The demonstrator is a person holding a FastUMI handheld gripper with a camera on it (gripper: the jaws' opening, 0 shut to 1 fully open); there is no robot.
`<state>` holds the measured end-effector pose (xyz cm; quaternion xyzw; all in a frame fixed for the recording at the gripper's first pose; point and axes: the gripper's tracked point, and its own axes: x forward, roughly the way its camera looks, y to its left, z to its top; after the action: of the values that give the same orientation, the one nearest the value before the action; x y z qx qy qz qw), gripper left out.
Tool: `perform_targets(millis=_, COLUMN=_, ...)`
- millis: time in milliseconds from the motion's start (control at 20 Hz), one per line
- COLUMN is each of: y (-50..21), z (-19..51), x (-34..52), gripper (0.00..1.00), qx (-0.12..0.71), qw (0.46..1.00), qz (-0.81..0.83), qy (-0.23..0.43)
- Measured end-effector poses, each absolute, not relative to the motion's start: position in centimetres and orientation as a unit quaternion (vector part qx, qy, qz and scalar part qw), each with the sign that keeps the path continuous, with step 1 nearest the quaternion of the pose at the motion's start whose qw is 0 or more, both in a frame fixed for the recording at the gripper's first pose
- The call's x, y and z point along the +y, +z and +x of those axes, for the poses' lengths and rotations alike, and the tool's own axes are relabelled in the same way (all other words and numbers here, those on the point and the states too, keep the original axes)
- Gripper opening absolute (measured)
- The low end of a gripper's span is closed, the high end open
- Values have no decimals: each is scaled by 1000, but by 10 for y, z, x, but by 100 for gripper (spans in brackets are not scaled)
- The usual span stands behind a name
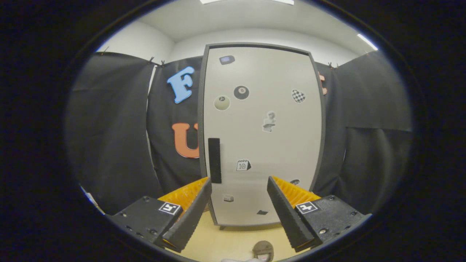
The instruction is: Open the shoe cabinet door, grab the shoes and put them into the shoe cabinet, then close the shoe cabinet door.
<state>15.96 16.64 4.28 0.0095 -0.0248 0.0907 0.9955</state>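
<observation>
You hold the gripper open and empty, facing the closed cabinet door, probably to reach its dark handle on the left.

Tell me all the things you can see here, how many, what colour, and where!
cabinet: one, pale grey with dark frame, door shut, beyond the fingers.
handle: one, black, on the door near its edge, just beyond one fingertip.
stickers: several, mostly black and white, scattered over the door.
shoe: one, brownish, on the floor between the fingers, partly seen.
floor: one, tan, under the cabinet.
gripper: one, fingers open and apart, holding nothing.
</observation>
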Motion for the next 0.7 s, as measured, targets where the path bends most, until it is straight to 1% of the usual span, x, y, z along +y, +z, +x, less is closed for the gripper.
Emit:
perform_targets(millis=350, y=55, z=233, x=229, gripper=97, qx=-21, qw=992, qz=-2, qy=125)
perform_targets(millis=400, y=57, z=240, x=234, gripper=90, qx=-21, qw=992, qz=2, qy=127)
perform_targets(millis=450, y=56, z=247, x=237, gripper=87, qx=-17, qw=992, qz=4, qy=123)
perform_targets(millis=500, y=54, z=252, x=238, gripper=77, qx=-13, qw=993, qz=3, qy=120)
perform_targets(millis=650, y=51, z=263, x=246, gripper=68, qx=-4, qw=992, qz=1, qy=124)
perform_targets(millis=700, y=51, z=265, x=242, gripper=65, qx=-8, qw=993, qz=1, qy=115)
